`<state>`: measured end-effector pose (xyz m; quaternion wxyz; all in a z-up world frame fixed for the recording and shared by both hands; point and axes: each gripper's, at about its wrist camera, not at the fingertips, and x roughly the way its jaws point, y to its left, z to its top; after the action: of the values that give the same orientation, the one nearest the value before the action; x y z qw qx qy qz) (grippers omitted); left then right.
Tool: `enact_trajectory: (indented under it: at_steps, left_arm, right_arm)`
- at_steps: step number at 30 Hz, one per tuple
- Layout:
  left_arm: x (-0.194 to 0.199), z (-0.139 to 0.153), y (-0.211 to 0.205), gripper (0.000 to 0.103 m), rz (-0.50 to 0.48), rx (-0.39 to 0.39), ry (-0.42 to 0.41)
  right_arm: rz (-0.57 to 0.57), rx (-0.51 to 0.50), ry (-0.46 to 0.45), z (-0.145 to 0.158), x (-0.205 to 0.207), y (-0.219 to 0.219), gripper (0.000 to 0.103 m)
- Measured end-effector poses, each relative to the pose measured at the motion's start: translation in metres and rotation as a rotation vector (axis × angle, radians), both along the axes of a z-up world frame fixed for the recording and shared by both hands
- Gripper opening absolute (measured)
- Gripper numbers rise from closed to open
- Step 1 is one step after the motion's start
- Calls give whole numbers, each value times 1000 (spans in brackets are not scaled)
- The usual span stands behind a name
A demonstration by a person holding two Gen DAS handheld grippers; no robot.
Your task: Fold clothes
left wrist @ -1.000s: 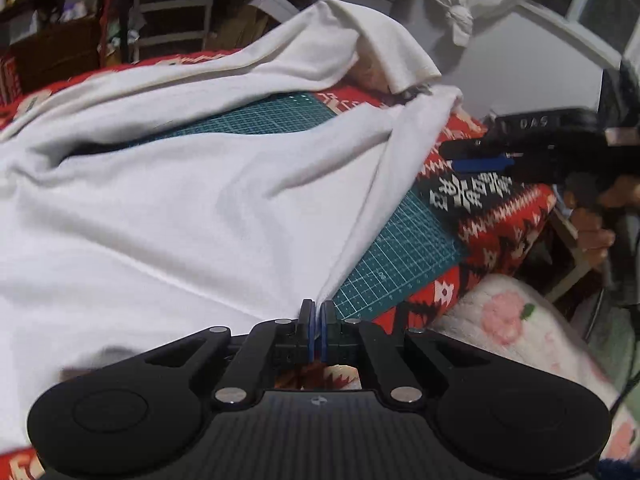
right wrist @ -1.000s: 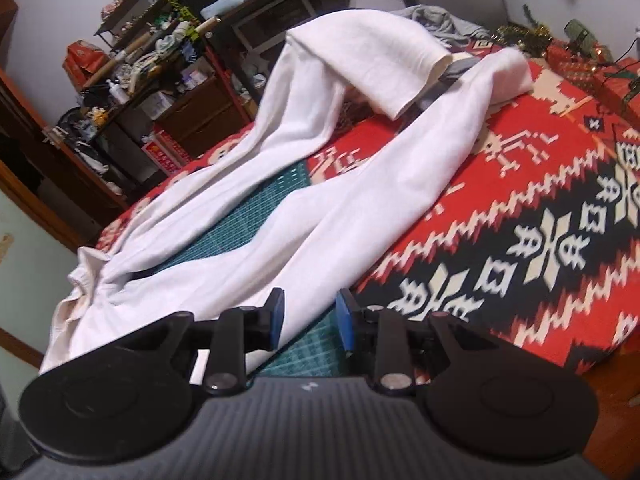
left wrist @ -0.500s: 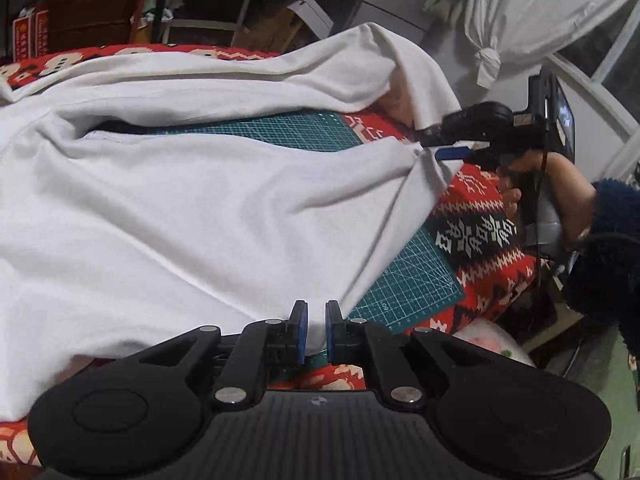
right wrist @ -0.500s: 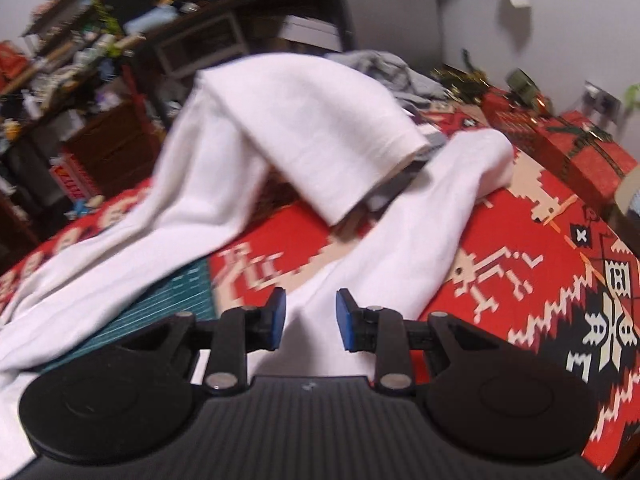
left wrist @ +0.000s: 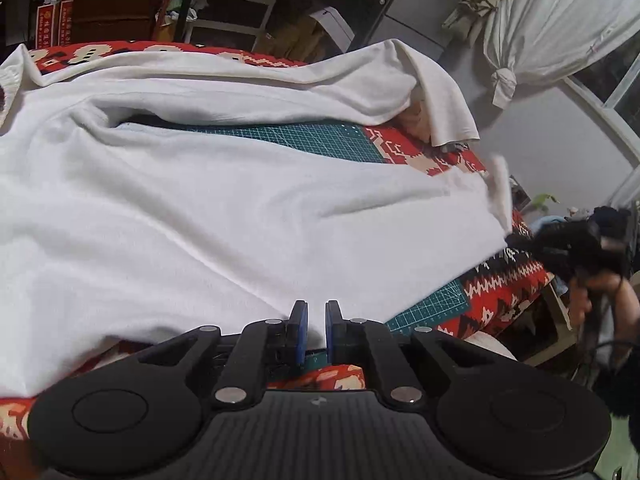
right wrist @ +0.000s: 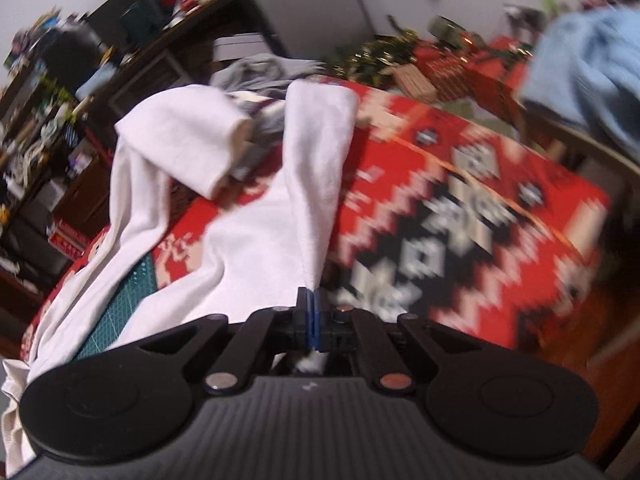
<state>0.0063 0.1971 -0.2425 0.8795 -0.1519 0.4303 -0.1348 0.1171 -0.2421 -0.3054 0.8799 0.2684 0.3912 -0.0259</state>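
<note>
L tongs (left wrist: 314, 320) almost pressed together, slim gap btwn pads, apparently nipping near hem of white garment (left wrist: 240, 220). Garment spread loose across green mat (left wrist: 320, 140) & red patterned bench cover (left wrist: 504, 292). Rumpled, far part humped up, no crisp fold visible. R tongs (right wrist: 312, 304) pressed tight, pinching garment's right-hand strip at its edge. Judged early stage: edges gripped both sides, flattening & all folds left to do.
</note>
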Motion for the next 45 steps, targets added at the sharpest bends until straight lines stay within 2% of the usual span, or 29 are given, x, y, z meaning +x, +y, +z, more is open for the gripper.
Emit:
enact_trajectory:
  at_steps: [2, 4, 8, 12, 15, 19, 23, 26, 28, 29, 32, 39, 45]
  left_arm:
    - [-2, 1, 3, 7, 13, -3, 1]
    - [-3, 3, 5, 7, 27, -5, -3]
    - [-3, 7, 13, 7, 64, -8, -10]
    - [-1, 11, 24, 8, 108, -6, -15]
    - [-1, 11, 34, 9, 142, 4, -13]
    - [-2, 12, 49, 9, 202, 7, -3]
    - [-3, 15, 60, 9, 250, 8, -7]
    - [-4, 17, 66, 13, 276, 10, -11]
    - [-4, 18, 67, 13, 280, 12, -12]
    - [-5, 19, 66, 13, 279, 14, -15]
    - [-9, 24, 66, 13, 277, 17, -31]
    - [-24, 35, 81, 13, 291, 27, -67]
    - [-47, 43, 103, 13, 337, 41, -81]
  right_arm:
    - [3, 0, 0, -4, -9, -4, 1]
    - [4, -3, -16, -5, -13, -8, 8]
    - [-50, 4, -64, 3, -9, -31, 13]
    - [-137, 28, -91, 8, 11, -67, 16]
    - [-168, -22, -109, 8, 35, -92, 17]
    - [-180, -27, -63, -4, 76, -120, 22]
    - [-177, -31, -22, -15, 102, -128, 22]
    - [-159, -42, -14, -19, 115, -126, 21]
    - [-149, -66, -2, -19, 120, -121, 2]
    - [-151, -84, 2, -18, 120, -119, 2]
    - [-186, -98, -14, -11, 108, -119, 1]
    - [-287, -58, -66, 14, 36, -159, 1]
    - [-360, -23, -67, 15, -16, -184, 1]
